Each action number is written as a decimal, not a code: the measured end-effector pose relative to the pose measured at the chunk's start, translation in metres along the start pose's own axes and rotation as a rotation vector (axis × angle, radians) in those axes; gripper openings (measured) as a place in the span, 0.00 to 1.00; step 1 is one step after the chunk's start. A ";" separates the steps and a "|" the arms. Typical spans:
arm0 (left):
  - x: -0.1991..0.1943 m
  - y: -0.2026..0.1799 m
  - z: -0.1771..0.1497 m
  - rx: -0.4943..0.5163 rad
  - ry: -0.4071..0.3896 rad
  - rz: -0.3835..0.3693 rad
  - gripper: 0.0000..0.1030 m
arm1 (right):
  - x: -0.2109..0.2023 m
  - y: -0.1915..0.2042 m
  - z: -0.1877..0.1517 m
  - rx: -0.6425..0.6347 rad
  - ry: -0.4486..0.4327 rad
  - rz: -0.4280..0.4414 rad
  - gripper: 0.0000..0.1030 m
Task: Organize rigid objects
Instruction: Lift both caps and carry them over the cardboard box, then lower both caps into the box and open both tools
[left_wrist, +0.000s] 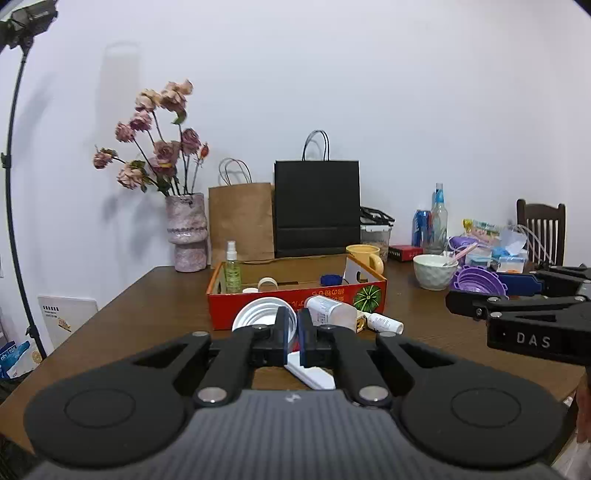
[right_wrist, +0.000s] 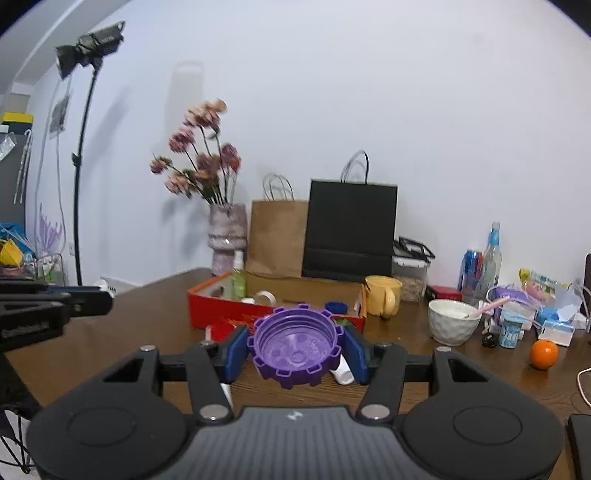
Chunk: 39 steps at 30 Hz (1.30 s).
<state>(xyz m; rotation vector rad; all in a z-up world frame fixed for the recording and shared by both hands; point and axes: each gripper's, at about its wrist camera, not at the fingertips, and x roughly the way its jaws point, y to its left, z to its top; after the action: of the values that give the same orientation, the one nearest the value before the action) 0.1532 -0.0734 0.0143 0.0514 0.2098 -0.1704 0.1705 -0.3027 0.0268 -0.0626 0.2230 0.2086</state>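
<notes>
Found a brown table (left_wrist: 147, 295) crowded along the back wall: counted two paper bags, one brown (left_wrist: 242, 221) and one black (left_wrist: 317, 206), plus one vase of flowers (left_wrist: 186, 229), one yellow mug (left_wrist: 365, 254) and one white bowl (left_wrist: 434, 271). Saw one orange (right_wrist: 543, 353) well off to the right.

Found the red box (left_wrist: 295, 306) in the middle, directly ahead of both tools. Counted three things in it: an upright green spray bottle (left_wrist: 232, 271), a tape roll (left_wrist: 267, 284) and a blue cap (left_wrist: 330, 279). Noted a white lid (left_wrist: 258, 314), a white bottle (left_wrist: 330, 312) and a small white tube (left_wrist: 386, 323) lying against or just before its front wall, between the box and the left gripper (left_wrist: 293, 332). Saw both the bottle and the tube on their sides, long axes running left to right, the bottle's cap end toward the right.

Found the right gripper (right_wrist: 295, 347) clamped on a purple lid (right_wrist: 295, 345) with a notched rim, held above the table, hollow side tilted up toward the camera.

Saw the left jaws drawn narrow, a white flat piece (left_wrist: 310, 373) below them; could not tell whether pinched.
</notes>
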 end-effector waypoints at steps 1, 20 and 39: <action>-0.007 0.003 -0.002 -0.008 -0.008 0.002 0.05 | -0.010 0.006 -0.001 0.008 -0.007 0.007 0.52; -0.048 0.015 -0.001 -0.048 -0.055 -0.003 0.05 | -0.041 0.022 -0.010 0.026 -0.024 0.019 0.52; 0.098 0.034 0.070 -0.055 -0.042 -0.042 0.05 | 0.105 -0.032 0.045 0.016 0.011 0.074 0.52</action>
<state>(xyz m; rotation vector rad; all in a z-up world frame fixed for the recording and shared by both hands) 0.2674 -0.0607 0.0629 -0.0114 0.1735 -0.2077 0.2872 -0.3091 0.0480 -0.0398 0.2380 0.2802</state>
